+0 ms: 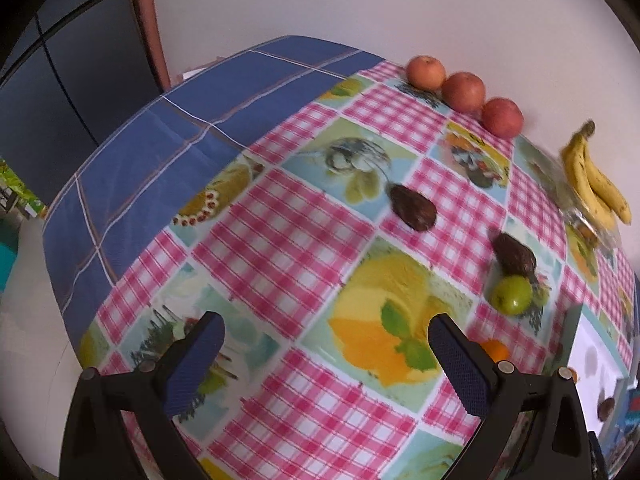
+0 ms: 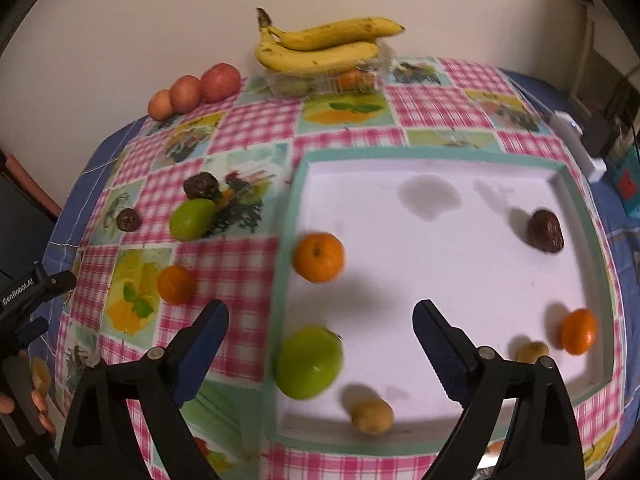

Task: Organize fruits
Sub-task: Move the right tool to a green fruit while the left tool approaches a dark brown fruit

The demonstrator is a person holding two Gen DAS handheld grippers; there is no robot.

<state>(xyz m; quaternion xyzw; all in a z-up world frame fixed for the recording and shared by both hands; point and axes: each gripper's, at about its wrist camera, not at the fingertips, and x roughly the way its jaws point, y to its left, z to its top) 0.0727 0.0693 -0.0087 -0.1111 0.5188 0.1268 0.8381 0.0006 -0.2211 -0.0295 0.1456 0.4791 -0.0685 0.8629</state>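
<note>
Fruits: partly sorted, you have six in the white tray (image 2: 568, 194) | loose on the tablecloth (image 2: 256, 128): orange (image 2: 175, 285), green fruit (image 2: 191, 219), two dark fruits | left gripper (image 1: 325, 345) and right gripper (image 2: 320, 330) both spread, empty | bananas (image 2: 320, 46), apples (image 2: 192, 90) by wall; nothing blocking.

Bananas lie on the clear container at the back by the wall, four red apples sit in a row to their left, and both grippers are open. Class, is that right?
Not quite. The right wrist view shows three apples in the row, not four. The bananas do lie on the clear container by the wall, and the left gripper and right gripper are both open.
</note>
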